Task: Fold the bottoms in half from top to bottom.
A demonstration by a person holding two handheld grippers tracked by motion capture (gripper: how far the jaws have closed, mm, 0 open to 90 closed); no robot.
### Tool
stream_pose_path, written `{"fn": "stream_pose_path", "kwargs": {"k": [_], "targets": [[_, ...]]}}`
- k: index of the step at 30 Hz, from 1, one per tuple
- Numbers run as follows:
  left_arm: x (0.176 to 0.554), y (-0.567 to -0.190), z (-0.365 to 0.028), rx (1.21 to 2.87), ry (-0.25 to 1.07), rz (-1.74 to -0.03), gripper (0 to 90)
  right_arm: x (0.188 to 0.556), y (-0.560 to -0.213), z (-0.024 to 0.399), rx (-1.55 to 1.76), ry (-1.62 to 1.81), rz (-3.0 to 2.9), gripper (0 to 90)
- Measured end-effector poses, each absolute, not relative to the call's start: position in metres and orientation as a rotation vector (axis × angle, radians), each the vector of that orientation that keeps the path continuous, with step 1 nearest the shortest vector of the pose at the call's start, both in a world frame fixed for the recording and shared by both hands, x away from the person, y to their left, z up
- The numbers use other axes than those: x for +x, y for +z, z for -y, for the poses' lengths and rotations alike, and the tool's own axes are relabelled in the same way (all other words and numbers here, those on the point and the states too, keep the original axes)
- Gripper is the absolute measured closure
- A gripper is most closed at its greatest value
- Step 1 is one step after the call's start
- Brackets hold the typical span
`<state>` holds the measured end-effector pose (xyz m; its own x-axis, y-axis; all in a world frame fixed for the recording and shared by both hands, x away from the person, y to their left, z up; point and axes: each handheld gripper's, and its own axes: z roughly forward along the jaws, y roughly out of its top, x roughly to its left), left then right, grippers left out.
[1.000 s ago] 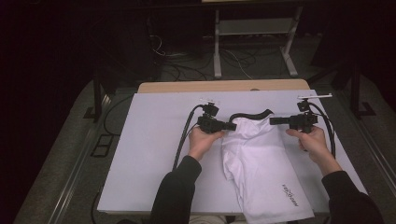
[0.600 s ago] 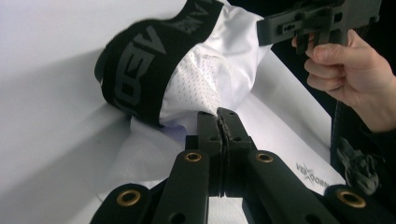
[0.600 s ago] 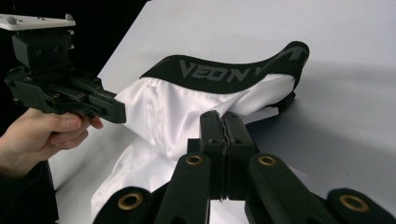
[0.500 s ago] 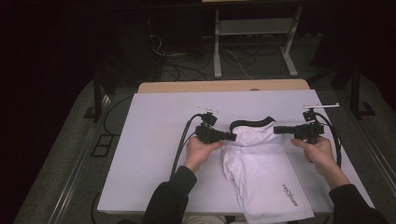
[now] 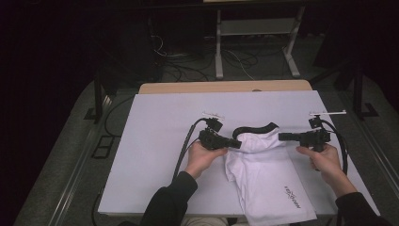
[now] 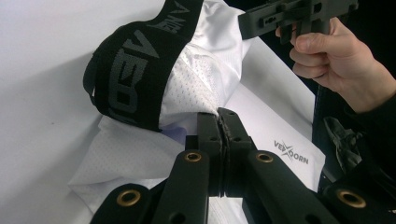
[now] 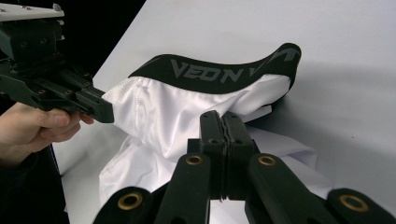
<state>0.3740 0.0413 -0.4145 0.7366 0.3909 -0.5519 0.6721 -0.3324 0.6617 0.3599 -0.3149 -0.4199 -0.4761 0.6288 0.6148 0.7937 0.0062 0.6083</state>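
Note:
White mesh shorts (image 5: 268, 179) with a black lettered waistband (image 5: 254, 129) lie on the white table (image 5: 155, 141), right of the middle, with one leg reaching to the near edge. My left gripper (image 5: 238, 143) is shut on the white fabric at the waist's left side. In the left gripper view its jaws (image 6: 223, 119) pinch the cloth just below the waistband (image 6: 126, 79). My right gripper (image 5: 281, 137) is shut on the waist's right side, and in the right gripper view its jaws (image 7: 223, 118) bite the white cloth under the waistband (image 7: 219, 70). The waist hangs slightly lifted between the two.
A wooden strip (image 5: 226, 87) edges the table's far side. Beyond it on the dark floor stand a metal frame (image 5: 256, 42) and loose cables (image 5: 169, 56). Each gripper trails a black cable (image 5: 186, 141) over the table. Bare tabletop lies to the left of the shorts.
Both hands have drawn back toward the near edge, pulling the shorts' waist with them. The right hand has also shifted a little to the right. Both grips stay shut.

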Motion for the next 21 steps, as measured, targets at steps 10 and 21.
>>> {"fn": "stream_pose_path", "kwargs": {"k": [10,21], "targets": [[0.366,-0.41,-0.043,1.976,-0.367,-0.788,87.6,0.351,-0.416,0.314,-1.485,-1.468,2.115,87.7],[0.353,-0.407,-0.041,1.993,-0.384,-0.748,87.6,0.34,-0.414,0.315,-1.463,-1.457,2.152,87.6]]}}
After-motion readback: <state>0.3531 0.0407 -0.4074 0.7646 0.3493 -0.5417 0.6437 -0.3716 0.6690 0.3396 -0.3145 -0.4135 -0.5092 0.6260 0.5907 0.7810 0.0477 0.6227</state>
